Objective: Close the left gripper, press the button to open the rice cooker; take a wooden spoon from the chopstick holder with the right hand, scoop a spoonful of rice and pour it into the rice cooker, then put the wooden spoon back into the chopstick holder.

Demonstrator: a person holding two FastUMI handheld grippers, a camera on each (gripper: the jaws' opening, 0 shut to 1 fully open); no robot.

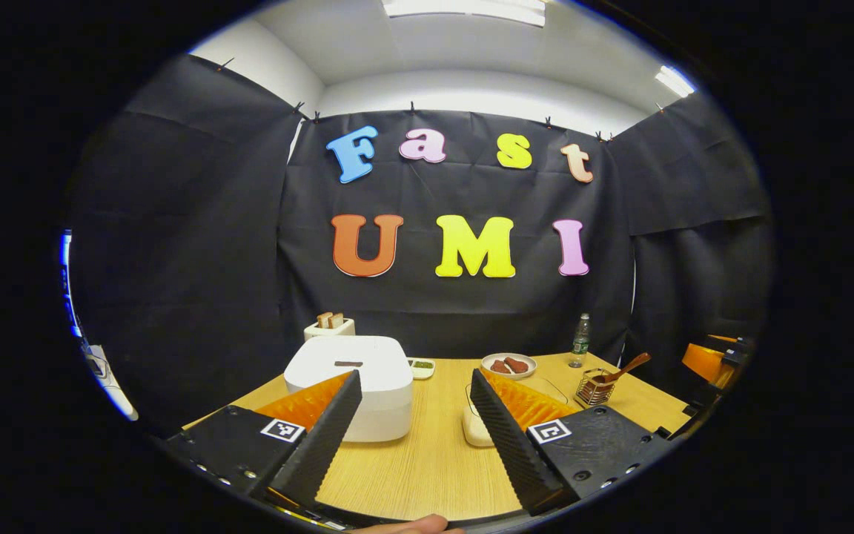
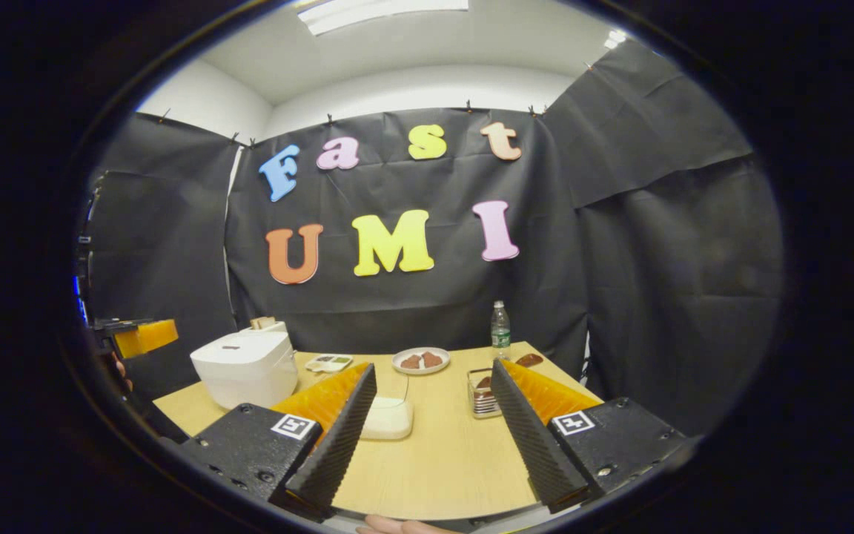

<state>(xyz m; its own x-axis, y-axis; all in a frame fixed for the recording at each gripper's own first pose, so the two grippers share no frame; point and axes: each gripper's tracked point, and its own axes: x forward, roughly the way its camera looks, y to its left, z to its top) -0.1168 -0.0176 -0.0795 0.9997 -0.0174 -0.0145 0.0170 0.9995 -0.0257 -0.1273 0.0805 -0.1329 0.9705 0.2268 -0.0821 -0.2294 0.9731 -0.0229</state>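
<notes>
Both tools wide open, empty

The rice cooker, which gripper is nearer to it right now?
Left. The open left gripper faces the rice cooker just ahead; the open right gripper sits farther right, nearer the chopstick holder.

White rice cooker, squarish with rounded corners, lid down, sits on the left part of the wooden table; a small dark slot marks the lid top. Seen again in the right gripper view, near the table's left edge. Chopstick holder, a wire-mesh box, stands upright on the right side, well apart from the cooker. Wooden spoon rests inside it, handle leaning up and to the right. Rice: cannot tell where it lies.
</notes>
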